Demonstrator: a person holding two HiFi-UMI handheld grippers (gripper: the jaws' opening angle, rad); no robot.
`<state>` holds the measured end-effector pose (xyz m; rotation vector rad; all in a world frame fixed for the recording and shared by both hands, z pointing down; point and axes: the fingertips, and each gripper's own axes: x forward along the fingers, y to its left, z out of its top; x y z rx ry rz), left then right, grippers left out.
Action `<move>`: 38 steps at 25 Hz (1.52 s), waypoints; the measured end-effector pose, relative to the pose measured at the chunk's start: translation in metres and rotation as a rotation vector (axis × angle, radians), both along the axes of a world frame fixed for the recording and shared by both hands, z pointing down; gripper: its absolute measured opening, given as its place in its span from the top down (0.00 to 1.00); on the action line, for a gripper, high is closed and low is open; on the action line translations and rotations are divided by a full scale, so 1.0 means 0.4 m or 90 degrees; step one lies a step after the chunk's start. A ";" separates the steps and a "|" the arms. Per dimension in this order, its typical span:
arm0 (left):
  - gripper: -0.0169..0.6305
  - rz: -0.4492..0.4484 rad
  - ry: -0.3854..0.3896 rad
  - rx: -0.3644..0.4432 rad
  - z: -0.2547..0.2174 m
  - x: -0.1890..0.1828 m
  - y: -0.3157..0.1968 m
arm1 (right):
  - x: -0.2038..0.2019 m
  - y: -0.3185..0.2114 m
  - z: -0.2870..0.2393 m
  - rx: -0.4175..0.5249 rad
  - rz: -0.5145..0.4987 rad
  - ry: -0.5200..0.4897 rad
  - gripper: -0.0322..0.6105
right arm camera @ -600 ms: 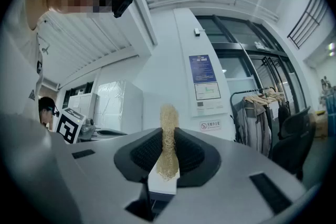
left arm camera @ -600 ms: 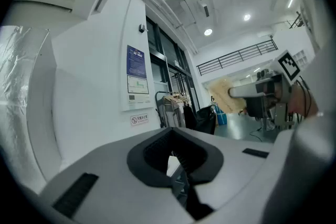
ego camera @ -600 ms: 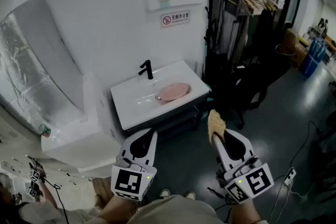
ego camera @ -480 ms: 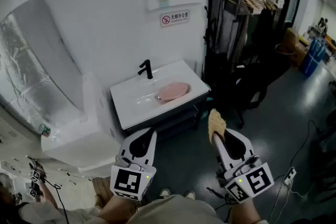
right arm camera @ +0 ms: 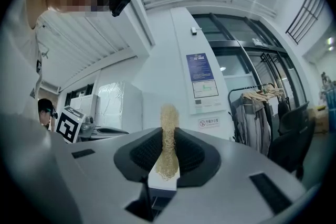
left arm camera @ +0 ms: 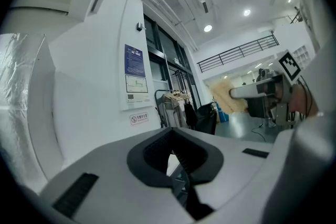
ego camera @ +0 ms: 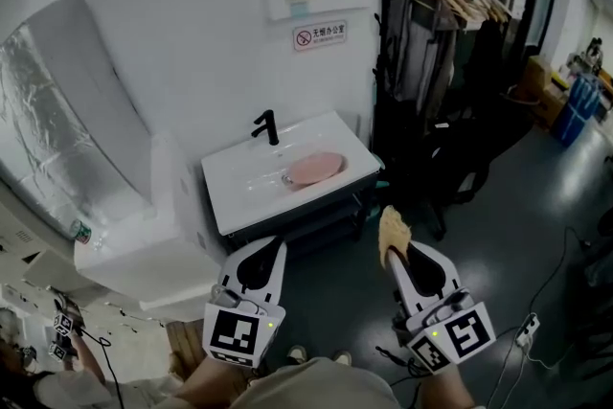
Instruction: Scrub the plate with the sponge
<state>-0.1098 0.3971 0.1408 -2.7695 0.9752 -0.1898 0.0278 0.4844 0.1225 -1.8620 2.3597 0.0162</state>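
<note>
Tan fibrous sponge is clamped in right gripper; left gripper is closed on nothing. Pink oval plate, lying in white basin, well apart; left unheld, it could be slid by scrubbing.

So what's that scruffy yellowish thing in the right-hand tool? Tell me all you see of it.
A sponge, tan and fibrous like loofah, with what looks like a white layer at its base. It is pinched edge-on between the jaws of the right hand-held gripper, its frayed end poking out past their tips, in mid-air and touching nothing else.
</note>
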 end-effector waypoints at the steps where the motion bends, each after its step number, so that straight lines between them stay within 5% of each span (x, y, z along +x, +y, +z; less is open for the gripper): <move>1: 0.96 -0.002 0.002 0.001 -0.001 0.008 0.005 | 0.006 0.002 0.004 -0.002 -0.003 0.002 0.84; 20: 0.96 -0.045 -0.006 -0.009 0.067 0.091 0.068 | 0.101 0.041 0.091 -0.018 -0.041 0.007 0.83; 38: 0.96 -0.010 -0.005 -0.031 0.136 0.151 -0.185 | 0.132 -0.227 0.176 -0.080 -0.035 0.037 0.83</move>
